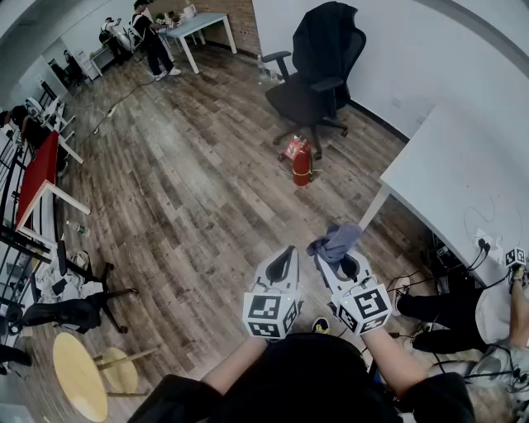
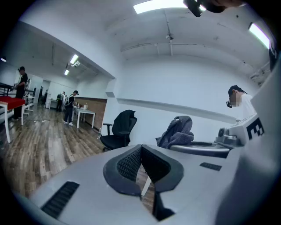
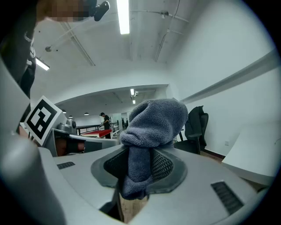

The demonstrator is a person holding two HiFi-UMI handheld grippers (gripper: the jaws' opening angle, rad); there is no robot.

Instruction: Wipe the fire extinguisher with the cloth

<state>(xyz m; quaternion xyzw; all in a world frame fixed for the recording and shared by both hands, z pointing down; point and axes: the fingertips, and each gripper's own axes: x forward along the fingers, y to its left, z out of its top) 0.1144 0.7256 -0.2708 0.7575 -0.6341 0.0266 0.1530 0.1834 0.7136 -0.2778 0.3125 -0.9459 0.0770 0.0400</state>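
A red fire extinguisher (image 1: 302,163) stands on the wooden floor beside the black office chair (image 1: 318,70), well ahead of both grippers. My right gripper (image 1: 334,254) is shut on a grey-blue cloth (image 1: 336,240) that bunches up above its jaws; in the right gripper view the cloth (image 3: 151,132) fills the space between the pads. My left gripper (image 1: 283,259) is held beside it at about the same height, jaws shut with nothing between them (image 2: 141,163). From the left gripper view the cloth (image 2: 178,132) shows to the right.
A white table (image 1: 463,178) stands at the right, with cables and a power strip (image 1: 483,246) under it. A person sits at the far right (image 1: 463,318). A red table (image 1: 37,178) and stools (image 1: 87,376) are at the left. People stand at a far white table (image 1: 194,25).
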